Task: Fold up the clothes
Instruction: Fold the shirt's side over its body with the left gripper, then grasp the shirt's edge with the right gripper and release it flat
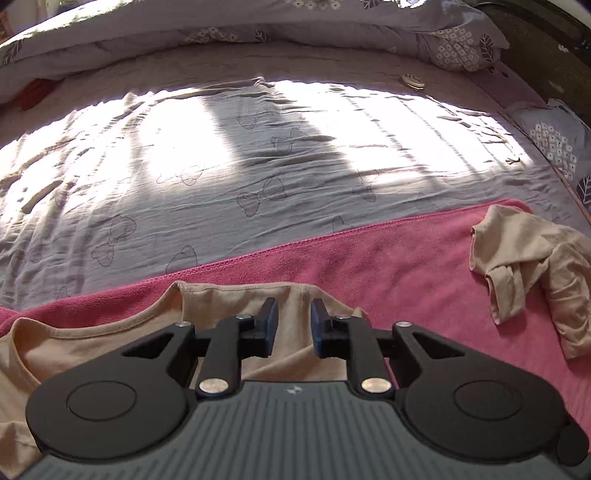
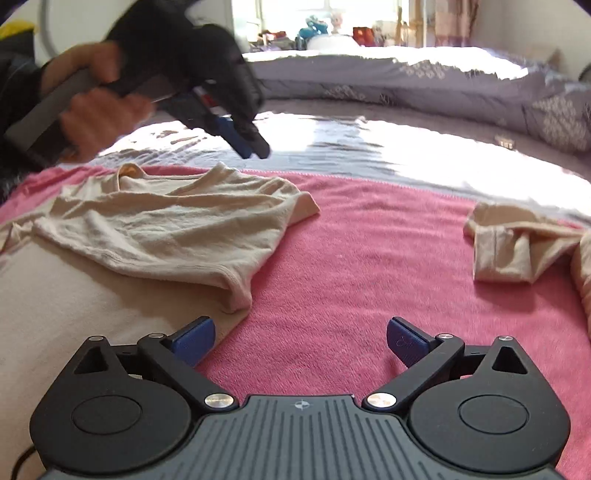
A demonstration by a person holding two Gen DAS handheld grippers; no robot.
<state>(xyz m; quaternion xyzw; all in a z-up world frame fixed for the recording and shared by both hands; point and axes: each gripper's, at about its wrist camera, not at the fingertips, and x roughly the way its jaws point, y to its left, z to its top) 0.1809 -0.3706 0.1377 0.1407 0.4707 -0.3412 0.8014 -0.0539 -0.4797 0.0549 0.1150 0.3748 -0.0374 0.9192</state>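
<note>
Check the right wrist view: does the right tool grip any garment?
No: the right tool stands wide open over the pink towel.

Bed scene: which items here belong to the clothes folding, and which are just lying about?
Job:
beige shirt
crumpled beige garment
pink towel, the folding surface

Lying about:
grey bedsheet
patterned quilt
small round object

A soft beige knit shirt (image 2: 159,229) lies on a bright pink fleece blanket (image 2: 354,258). Beyond it, the crinkled grey bedsheet (image 1: 229,177) carries outlined bow shapes. The far grey quilt (image 1: 258,33) bears white flower clusters.
</note>
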